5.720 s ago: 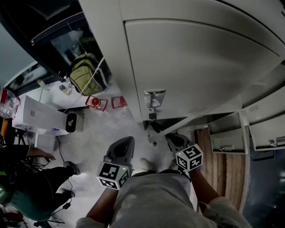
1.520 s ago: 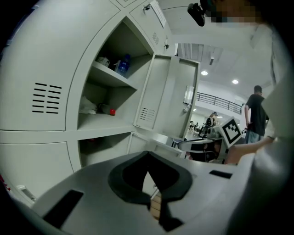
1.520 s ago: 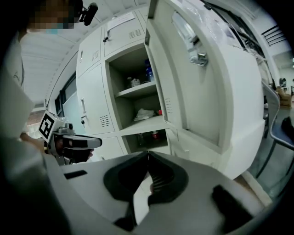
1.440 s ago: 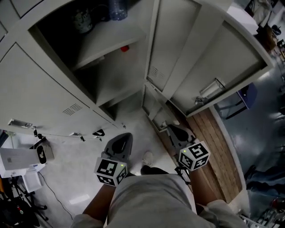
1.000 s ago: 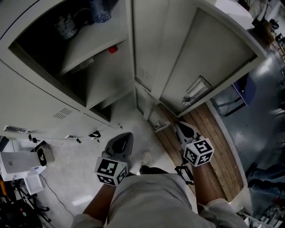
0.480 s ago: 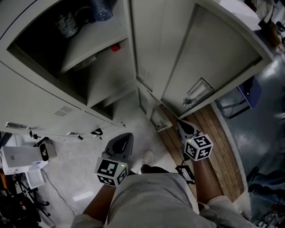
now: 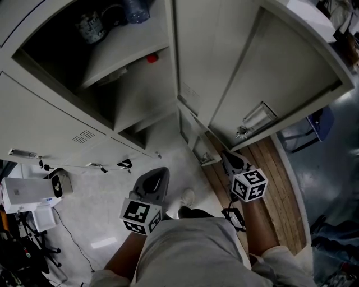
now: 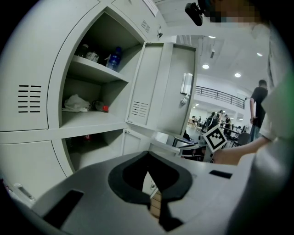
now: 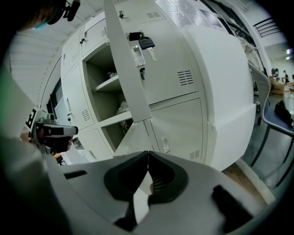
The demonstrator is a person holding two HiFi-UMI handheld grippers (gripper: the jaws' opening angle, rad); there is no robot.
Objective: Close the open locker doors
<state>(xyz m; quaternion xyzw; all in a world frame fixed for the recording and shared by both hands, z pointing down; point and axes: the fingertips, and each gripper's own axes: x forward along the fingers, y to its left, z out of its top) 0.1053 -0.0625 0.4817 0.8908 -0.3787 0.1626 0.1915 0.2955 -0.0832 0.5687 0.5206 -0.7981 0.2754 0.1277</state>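
Observation:
An open grey locker (image 7: 120,61) stands ahead, with a bottle (image 7: 136,10) on its upper shelf and a small red thing (image 7: 152,58) lower down. Its tall door (image 7: 263,78) swings out to the right, latch handle (image 7: 257,119) near its lower edge. Below it a small lower door (image 7: 193,140) also hangs open. My right gripper (image 7: 227,155) is shut and empty, just under the tall door's lower corner and apart from it. My left gripper (image 7: 159,171) is shut and empty, low in front of the locker. In the right gripper view the door (image 9: 125,73) is edge-on with keys (image 9: 146,43).
Shut lockers (image 7: 45,117) sit at the left, with keys hanging from their lower doors. A wooden platform (image 7: 275,185) runs along the locker base at the right. White boxes and cables (image 7: 33,193) lie on the floor at the left. People (image 8: 257,98) stand far off in the hall.
Since the earliest frame I have turned from a shut locker door to this open locker. Over the last second my right gripper has risen slightly toward the tall door; the left has stayed put.

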